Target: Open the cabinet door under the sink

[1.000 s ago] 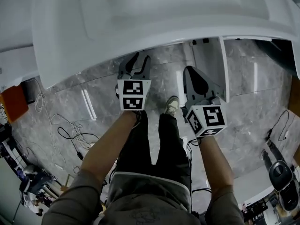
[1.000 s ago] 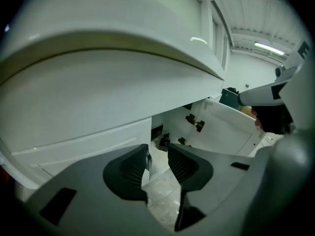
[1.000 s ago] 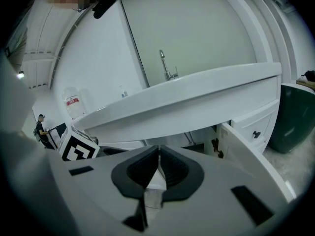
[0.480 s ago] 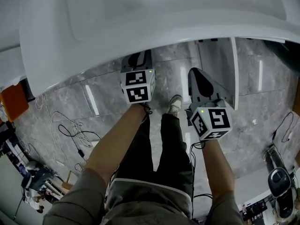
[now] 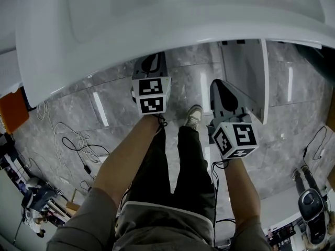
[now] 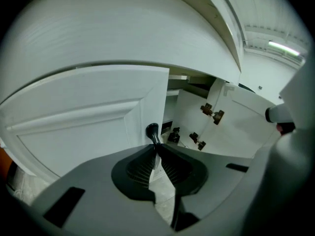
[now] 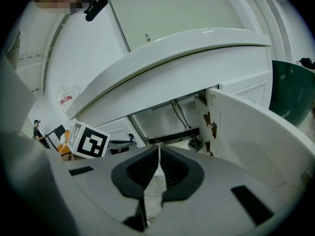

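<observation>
A white sink counter (image 5: 157,20) overhangs the cabinet. In the left gripper view the left cabinet door (image 6: 88,127) carries a small black knob (image 6: 152,130) at its right edge. My left gripper (image 6: 155,145) has just been closing and its tips pinch that knob's stem. In the head view only its marker cube (image 5: 151,94) shows clearly; the jaws are under the counter rim. The right cabinet door (image 5: 246,72) stands swung open. My right gripper (image 7: 158,154) is shut with nothing in it and hangs in front of the open cabinet.
Black hinges (image 6: 211,113) sit on the open door's inner face. Pipes (image 7: 179,113) run inside the cabinet. The person's shoe (image 5: 193,116) stands on the grey marble floor between the grippers. Loose cables (image 5: 78,140) lie to the left, and an orange object (image 5: 13,109) is at the far left.
Both grippers have sunk lower. The left one, whose fingers stood apart before, has slid under the counter rim and its jaws have come together.
</observation>
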The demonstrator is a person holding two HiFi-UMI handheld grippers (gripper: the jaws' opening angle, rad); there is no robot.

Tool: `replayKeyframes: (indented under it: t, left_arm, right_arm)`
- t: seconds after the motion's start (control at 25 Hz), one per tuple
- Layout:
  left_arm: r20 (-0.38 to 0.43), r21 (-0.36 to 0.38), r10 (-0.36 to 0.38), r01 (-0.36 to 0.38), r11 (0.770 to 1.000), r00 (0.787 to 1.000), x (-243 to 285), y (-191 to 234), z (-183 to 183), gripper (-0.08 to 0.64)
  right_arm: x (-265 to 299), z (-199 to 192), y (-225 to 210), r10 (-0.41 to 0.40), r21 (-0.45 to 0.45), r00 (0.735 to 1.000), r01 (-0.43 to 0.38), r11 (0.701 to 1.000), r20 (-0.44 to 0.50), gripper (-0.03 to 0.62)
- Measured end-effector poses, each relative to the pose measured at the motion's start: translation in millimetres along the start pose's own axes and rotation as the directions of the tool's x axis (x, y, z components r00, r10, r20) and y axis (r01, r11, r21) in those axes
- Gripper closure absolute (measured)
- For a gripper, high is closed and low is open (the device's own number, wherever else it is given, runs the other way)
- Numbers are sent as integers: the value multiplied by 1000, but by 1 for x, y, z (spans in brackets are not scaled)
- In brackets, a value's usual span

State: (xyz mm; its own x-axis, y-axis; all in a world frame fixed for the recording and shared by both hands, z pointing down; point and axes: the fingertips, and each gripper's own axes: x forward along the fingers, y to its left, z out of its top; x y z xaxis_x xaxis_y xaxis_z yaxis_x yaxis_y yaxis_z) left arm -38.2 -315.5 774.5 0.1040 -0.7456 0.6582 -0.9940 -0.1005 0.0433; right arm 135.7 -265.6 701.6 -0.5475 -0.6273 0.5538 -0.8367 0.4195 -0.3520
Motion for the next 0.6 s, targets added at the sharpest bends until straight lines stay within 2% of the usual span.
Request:
replayKeyframes:
  t: [0.24, 0.4, 0.6]
  left_arm:
    - [0, 85, -69, 69, 994, 998, -18, -8, -16, 509]
    - [8, 138, -119, 117, 983, 993, -40, -19, -36, 509]
    - [4, 181, -175, 171, 969, 985, -73, -22, -67, 509]
  right_arm:
    - [-6, -18, 19, 16, -7, 999, -16, 1000, -29, 560]
    - [-11, -29, 35, 31, -22, 998, -32, 999, -47, 561]
    - [-22, -49, 60, 36, 2, 997, -36, 999, -65, 560]
